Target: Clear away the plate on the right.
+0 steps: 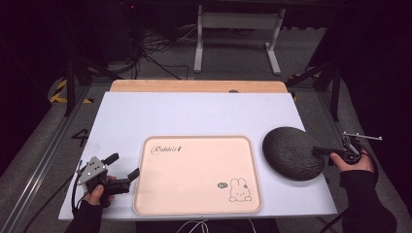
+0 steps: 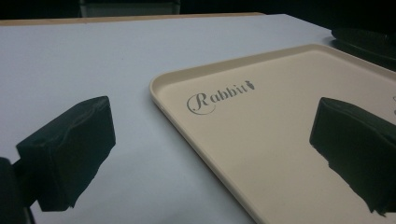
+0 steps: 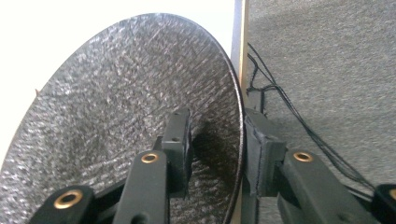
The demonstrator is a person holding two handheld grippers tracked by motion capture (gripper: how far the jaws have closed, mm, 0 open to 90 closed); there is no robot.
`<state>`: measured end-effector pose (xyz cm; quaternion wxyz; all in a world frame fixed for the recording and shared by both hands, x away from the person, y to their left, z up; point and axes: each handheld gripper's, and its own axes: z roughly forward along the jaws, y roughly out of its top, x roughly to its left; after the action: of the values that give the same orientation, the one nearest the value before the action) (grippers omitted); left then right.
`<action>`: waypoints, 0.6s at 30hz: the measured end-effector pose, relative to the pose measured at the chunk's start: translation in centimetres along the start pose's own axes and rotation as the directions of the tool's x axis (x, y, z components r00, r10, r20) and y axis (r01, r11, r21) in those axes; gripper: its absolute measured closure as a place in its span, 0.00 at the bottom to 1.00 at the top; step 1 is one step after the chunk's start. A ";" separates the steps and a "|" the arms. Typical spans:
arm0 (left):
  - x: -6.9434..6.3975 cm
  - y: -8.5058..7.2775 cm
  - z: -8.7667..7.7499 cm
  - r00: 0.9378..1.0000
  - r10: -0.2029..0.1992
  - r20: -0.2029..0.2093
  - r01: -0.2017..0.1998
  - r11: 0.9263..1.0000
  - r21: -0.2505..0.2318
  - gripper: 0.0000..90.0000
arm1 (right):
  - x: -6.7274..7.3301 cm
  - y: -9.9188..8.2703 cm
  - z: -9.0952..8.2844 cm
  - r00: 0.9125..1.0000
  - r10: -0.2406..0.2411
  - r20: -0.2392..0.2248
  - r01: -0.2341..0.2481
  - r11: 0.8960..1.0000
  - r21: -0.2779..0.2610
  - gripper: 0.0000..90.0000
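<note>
One dark, speckled plate (image 1: pixel 293 153) sits at the right side of the white table (image 1: pixel 145 116), well toward the table's right edge and just beside the pink tray (image 1: pixel 197 208), apart from it. Your right gripper (image 1: pixel 324 151) has come in at the plate's right rim. In the right gripper view the plate (image 3: pixel 116 107) has its rim running between the two jaws — one jaw lies over the plate's textured inner face, the other sits outside the rim. The jaws are partly closed around that rim, but a sliver of space shows on each side, so you cannot tell whether the pads already press on it.

Your left gripper (image 1: pixel 124 167) rests on the table at the tray's near left corner, held in your left hand (image 1: pixel 97 191). Its jaws stand wide apart with nothing between them; in the left gripper view one jaw hangs over the bare table and the other over the tray (image 2: pixel 196 135), which carries the printed word "Rabbit" and, in the high view, a small rabbit drawing near its right corner. The tray's surface is bare.
</note>
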<state>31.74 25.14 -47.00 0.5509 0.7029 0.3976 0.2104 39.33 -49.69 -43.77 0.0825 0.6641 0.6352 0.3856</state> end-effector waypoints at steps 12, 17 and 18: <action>0.0 0.0 0.0 1.000 0.003 0.000 -0.003 1.000 0.002 0.01 | -0.4 -0.4 -0.1 0.998 0.064 -0.028 -0.065 0.997 -0.037 0.78; 0.0 0.0 0.0 1.000 0.004 0.000 -0.004 1.000 0.003 0.01 | -0.1 -0.3 -0.3 0.997 0.072 -0.009 -0.072 0.997 -0.033 0.79; 0.0 0.0 0.0 1.000 0.004 0.000 -0.004 1.000 0.003 0.01 | -0.1 -0.3 -0.3 0.998 0.067 -0.006 -0.067 0.997 -0.033 0.80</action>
<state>31.78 25.13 -47.00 0.5492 0.7047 0.3966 0.2109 38.94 -49.83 -43.75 0.0788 0.6825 0.6065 0.4002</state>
